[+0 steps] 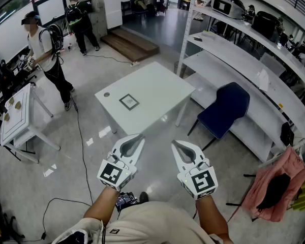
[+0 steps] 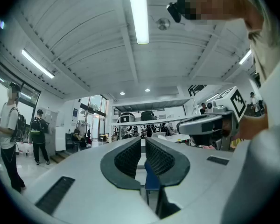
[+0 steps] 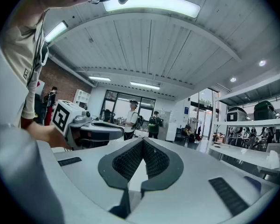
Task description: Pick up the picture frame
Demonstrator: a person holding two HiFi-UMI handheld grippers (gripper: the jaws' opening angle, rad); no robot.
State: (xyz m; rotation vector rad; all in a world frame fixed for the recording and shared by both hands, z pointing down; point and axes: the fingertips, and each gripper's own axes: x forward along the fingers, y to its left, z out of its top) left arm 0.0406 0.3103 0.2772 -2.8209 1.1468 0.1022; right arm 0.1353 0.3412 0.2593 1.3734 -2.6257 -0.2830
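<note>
The picture frame (image 1: 129,101) is one only. It is small and square, with a dark border and a lighter middle. It lies flat near the middle of a white bench (image 1: 160,88), a little toward the bench's left side. On the same bench top there is one small round mark (image 1: 107,94), near the frame but apart from it. I see nothing more on this bench.

The two grippers are held low in the head view, above the floor and well apart from the frame. They touch nothing. The left gripper (image 1: 138,136) has its jaws drawn together, with only a thin slit between the pads and no object in it. The right gripper (image 1: 176,143) has its jaws closed, with the tips meeting, and it is empty too. Each one carries one cube with square markers.

One blue chair (image 1: 226,108) stands just beside the right side of the bench. Behind the chair there is a long white rack of shelves (image 1: 239,72). Its upper shelf holds two dark machines (image 1: 229,5), and the lower shelves hold small things that I cannot make out.

At the far left stands a second, smaller white bench (image 1: 18,113) with some small things on it. Two people (image 1: 46,55) stand beyond it. A black cable (image 1: 81,136) runs over the floor. At the lower right, a pink cloth (image 1: 277,187) hangs over something.
</note>
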